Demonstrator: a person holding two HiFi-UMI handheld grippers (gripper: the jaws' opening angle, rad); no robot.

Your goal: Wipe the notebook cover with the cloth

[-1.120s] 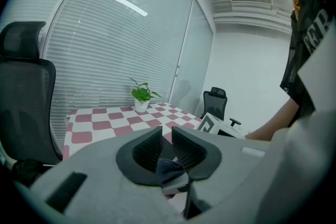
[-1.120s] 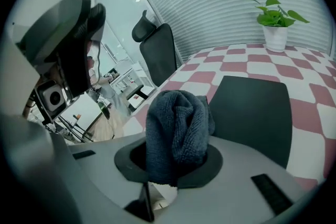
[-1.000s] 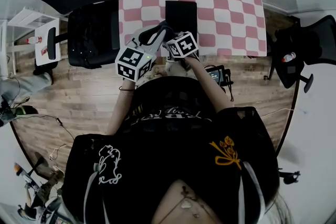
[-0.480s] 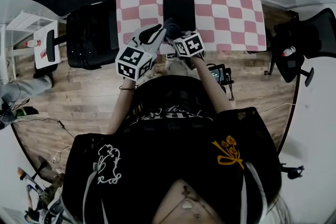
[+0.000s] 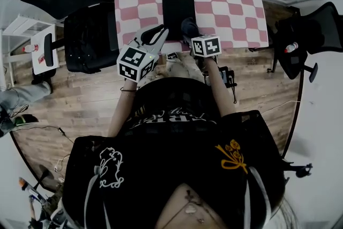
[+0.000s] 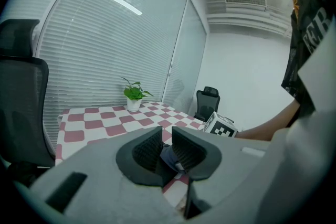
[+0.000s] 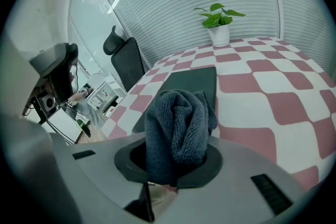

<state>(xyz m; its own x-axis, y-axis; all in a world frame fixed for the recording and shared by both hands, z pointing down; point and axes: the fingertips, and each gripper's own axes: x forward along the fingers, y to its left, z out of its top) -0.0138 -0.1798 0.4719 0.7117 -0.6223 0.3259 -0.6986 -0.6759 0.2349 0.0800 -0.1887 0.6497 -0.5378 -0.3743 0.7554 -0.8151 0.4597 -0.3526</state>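
Right gripper view shows the dark notebook (image 7: 194, 84) lying flat on the pink-and-white checked table (image 7: 262, 97), closed, just beyond the bunched grey-blue cloth (image 7: 176, 126). The right gripper (image 5: 192, 34) is clamped on that cloth, and the wad stands up out of its jaws. In the head view the cloth sits at the notebook's near right corner, but contact cannot be told. The left gripper (image 6: 167, 138) hangs just beside it, off the table's near edge. Its jaws are a narrow gap apart and grip nothing. A potted plant (image 7: 218, 21) stands at the table's far end, and a black office chair (image 5: 91, 35) sits to the left.
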